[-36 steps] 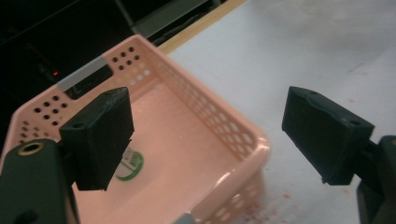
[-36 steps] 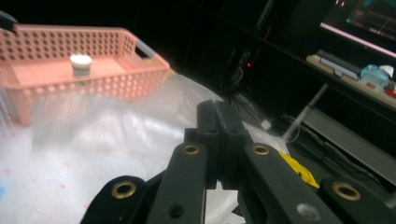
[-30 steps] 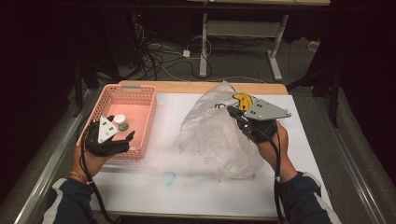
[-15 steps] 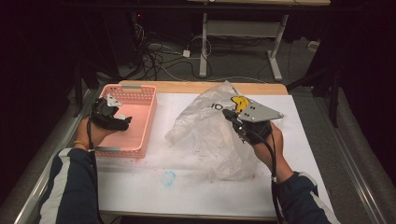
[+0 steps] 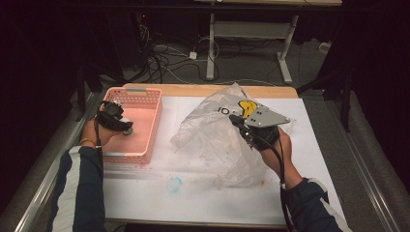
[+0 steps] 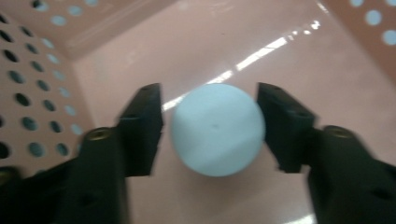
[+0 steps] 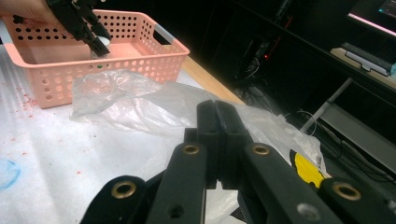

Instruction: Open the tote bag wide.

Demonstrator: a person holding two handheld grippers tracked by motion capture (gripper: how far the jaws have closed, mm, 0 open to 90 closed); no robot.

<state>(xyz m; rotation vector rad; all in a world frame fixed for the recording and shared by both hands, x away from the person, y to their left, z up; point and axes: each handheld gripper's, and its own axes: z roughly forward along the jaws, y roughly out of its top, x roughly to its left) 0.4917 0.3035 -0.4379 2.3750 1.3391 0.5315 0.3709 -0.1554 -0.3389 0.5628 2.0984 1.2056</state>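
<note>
Currently the left gripper sits low inside the pink basket at the left of the table. Its own view looks down on a pale blue-white ball between the two black jaws, above the glossy basket floor. A thin gap shows on the left jaw's side; the right jaw appears to touch or nearly touch. Jaws narrow, bracketing the ball, but whether they actually bear on it cannot be told. Whether the ball rests on the floor or hangs just above it is also unclear.

From the right gripper view, the left gripper shows tilted down into the basket, with a bit of the ball at its tips.

The right gripper is at mid-table on the clear plastic bag, jaws pressed together, as seen along its own jaws. The film appears caught between them, near a yellow printed patch. Judgement: this hand keeps the limp bag up and steady, so it neither collapses nor slides while the other hand works in the basket.

Judgement on the step: the ball is either being set down in or lifted from the basket; the pose fits both.

Risk: the ball is smooth and round and could roll across the slick basket floor.
</note>
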